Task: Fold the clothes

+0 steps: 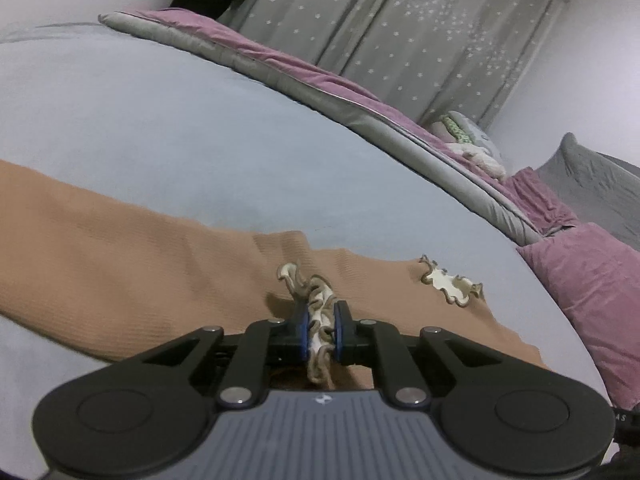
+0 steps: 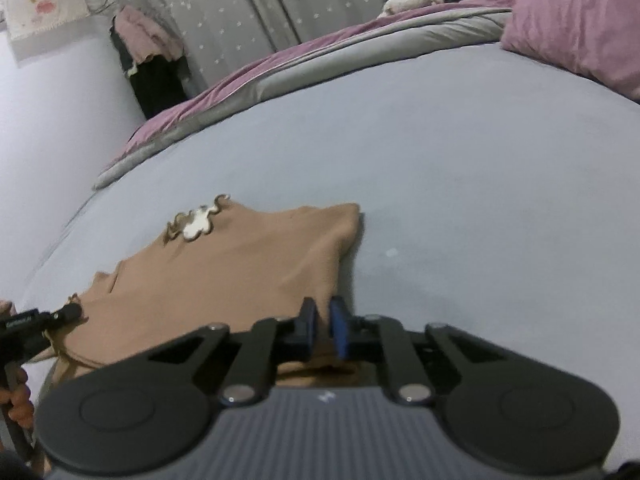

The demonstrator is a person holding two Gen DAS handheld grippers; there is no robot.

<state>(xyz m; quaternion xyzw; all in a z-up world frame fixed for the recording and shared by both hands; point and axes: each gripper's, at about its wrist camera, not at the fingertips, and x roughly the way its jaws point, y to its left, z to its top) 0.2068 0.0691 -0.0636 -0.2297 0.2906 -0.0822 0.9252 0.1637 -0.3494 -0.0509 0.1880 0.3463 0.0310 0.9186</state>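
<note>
Tan ribbed-knit garment [image 2: 224, 276] with cream frilled cuffs lies partly folded on the pale blue bed sheet [image 2: 440, 160], the left gripper [image 1: 320, 328] clamped on one frilled cuff [image 1: 316, 308], the right gripper [image 2: 323, 326] pinching its near hem.

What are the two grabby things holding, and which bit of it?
The left hand-held gripper pinches the tan top by its ruffled cream trim. The right hand-held gripper is shut at its edge; a hold cannot be told.
</note>
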